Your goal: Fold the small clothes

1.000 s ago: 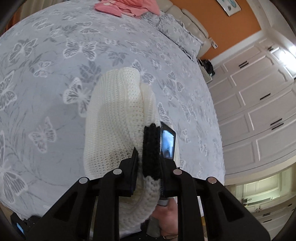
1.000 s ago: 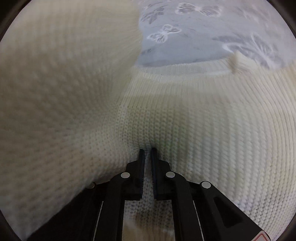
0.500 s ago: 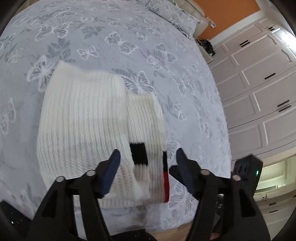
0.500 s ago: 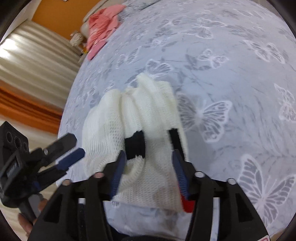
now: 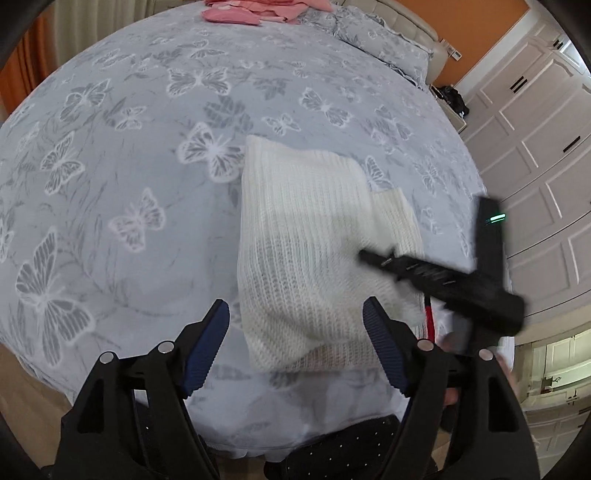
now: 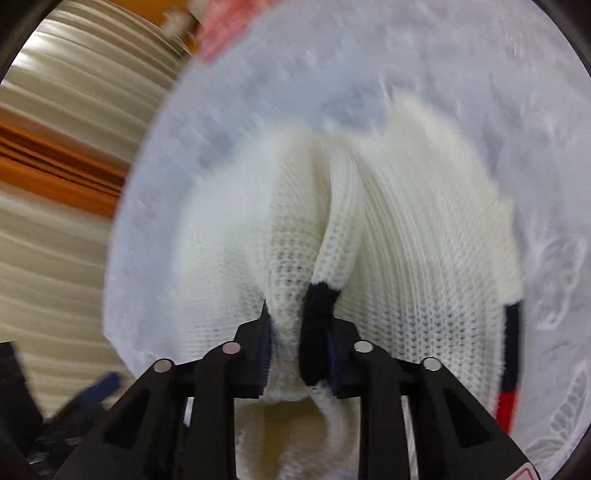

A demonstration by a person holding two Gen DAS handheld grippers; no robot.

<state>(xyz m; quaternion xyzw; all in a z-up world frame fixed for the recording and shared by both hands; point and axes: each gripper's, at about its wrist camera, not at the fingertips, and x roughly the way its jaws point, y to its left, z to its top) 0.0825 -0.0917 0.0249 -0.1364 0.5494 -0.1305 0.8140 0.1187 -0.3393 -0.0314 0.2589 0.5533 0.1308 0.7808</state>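
A cream knitted sweater (image 5: 303, 240) with black and red cuff bands lies folded near the front edge of the bed. My left gripper (image 5: 295, 332) is open and empty, hovering just in front of the sweater's near edge. My right gripper (image 6: 299, 332) is shut on a bunched fold of the sweater (image 6: 406, 229) at its black cuff band (image 6: 317, 314). In the left wrist view the right gripper (image 5: 369, 256) reaches in from the right over the sweater.
The bed (image 5: 129, 166) has a grey butterfly-print cover. Pink clothes (image 5: 258, 7) lie at its far edge, next to a pillow (image 5: 388, 44). White wardrobe doors (image 5: 535, 147) stand to the right. Curtains (image 6: 74, 147) hang on the left of the right wrist view.
My left gripper let go of the sweater, opened and pulled back. My right gripper opened half a second ago and has now shut on the sweater's cuff fold.
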